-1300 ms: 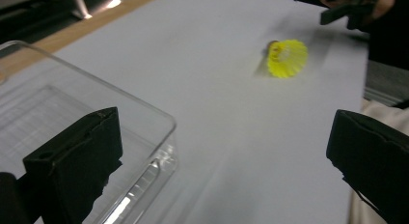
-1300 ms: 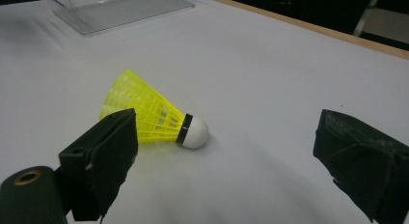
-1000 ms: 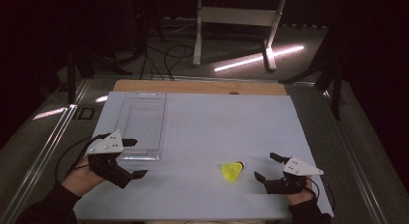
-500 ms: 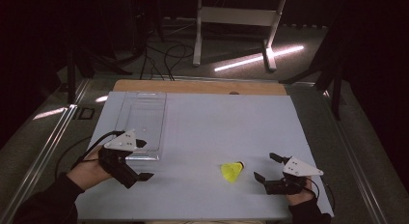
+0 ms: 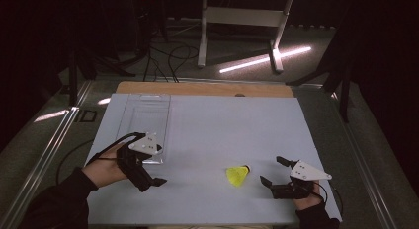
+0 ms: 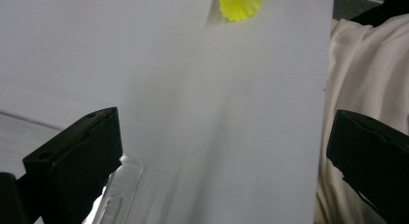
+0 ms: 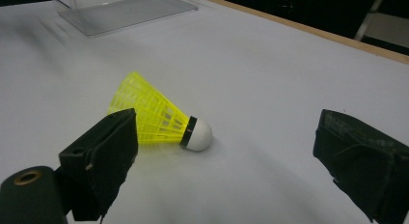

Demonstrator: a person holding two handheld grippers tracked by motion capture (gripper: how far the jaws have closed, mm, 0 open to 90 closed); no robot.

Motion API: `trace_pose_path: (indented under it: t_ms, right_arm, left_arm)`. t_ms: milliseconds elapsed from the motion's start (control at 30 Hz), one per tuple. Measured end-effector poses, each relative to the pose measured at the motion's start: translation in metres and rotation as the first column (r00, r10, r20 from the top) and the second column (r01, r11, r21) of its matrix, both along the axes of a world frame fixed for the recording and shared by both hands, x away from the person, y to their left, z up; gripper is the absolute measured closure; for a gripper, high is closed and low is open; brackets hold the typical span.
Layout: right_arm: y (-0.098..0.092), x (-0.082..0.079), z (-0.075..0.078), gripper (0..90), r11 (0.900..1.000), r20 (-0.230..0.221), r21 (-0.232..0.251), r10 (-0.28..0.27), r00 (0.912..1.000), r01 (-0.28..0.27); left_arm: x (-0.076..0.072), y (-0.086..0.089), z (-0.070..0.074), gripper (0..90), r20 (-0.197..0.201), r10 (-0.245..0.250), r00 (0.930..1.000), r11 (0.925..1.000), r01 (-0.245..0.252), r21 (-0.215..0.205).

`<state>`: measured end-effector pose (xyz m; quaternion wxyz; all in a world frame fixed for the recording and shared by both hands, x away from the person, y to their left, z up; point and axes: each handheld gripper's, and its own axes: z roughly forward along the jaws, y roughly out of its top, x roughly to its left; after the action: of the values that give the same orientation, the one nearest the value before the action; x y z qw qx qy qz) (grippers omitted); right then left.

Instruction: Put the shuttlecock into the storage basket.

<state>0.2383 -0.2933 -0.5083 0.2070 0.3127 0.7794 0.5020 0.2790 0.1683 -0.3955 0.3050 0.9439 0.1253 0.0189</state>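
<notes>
A yellow shuttlecock (image 5: 237, 174) with a white cork tip lies on its side on the white mat (image 5: 222, 125), front centre-right. My right gripper (image 5: 272, 170) rests just right of it, open and empty. In the right gripper view the shuttlecock (image 7: 154, 118) lies close ahead, beside the left jaw of the right gripper (image 7: 231, 151). My left gripper (image 5: 157, 170) hovers at the front end of a clear plastic box (image 5: 146, 123), open and empty. From the left gripper (image 6: 226, 151), the shuttlecock (image 6: 242, 3) is far ahead, and the box corner (image 6: 118, 195) sits by its left jaw.
The mat covers a wooden table whose back edge (image 5: 207, 88) shows. A white stand (image 5: 242, 19) and cables are on the dark floor beyond. The person's cream clothing (image 6: 366, 79) lies past the near table edge. The clear box (image 7: 120, 11) stands far off.
My left gripper has moved right along the front of the clear box and turned toward the shuttlecock. The right gripper and the shuttlecock have not moved.
</notes>
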Motion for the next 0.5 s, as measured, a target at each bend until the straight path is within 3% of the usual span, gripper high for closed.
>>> trace_pose_path:
  t_ms: [233,267,433,500]
  right_arm:
    - [0.000,0.000,0.000,8.6,1.000,-0.001,0.006,0.003,1.0000,-0.003]
    - [0.000,0.000,0.000,8.6,1.000,-0.001,0.007,0.002,1.0000,-0.002]
    - [0.001,0.000,0.000,8.6,1.000,-0.004,0.013,0.011,0.9999,-0.011]
    - [0.001,0.000,0.000,8.7,1.000,-0.004,0.015,0.012,0.9999,-0.012]
  left_arm:
    - [0.003,-0.012,0.000,0.2,-0.027,-0.026,0.9993,0.9985,0.027,0.047]
    - [0.005,-0.015,0.000,0.2,-0.046,-0.034,0.9983,0.9978,0.037,0.055]
    - [0.008,-0.027,-0.006,0.2,-0.064,-0.056,0.9964,0.9911,0.063,0.117]
    - [0.009,-0.030,-0.007,0.2,-0.078,-0.060,0.9951,0.9900,0.070,0.122]
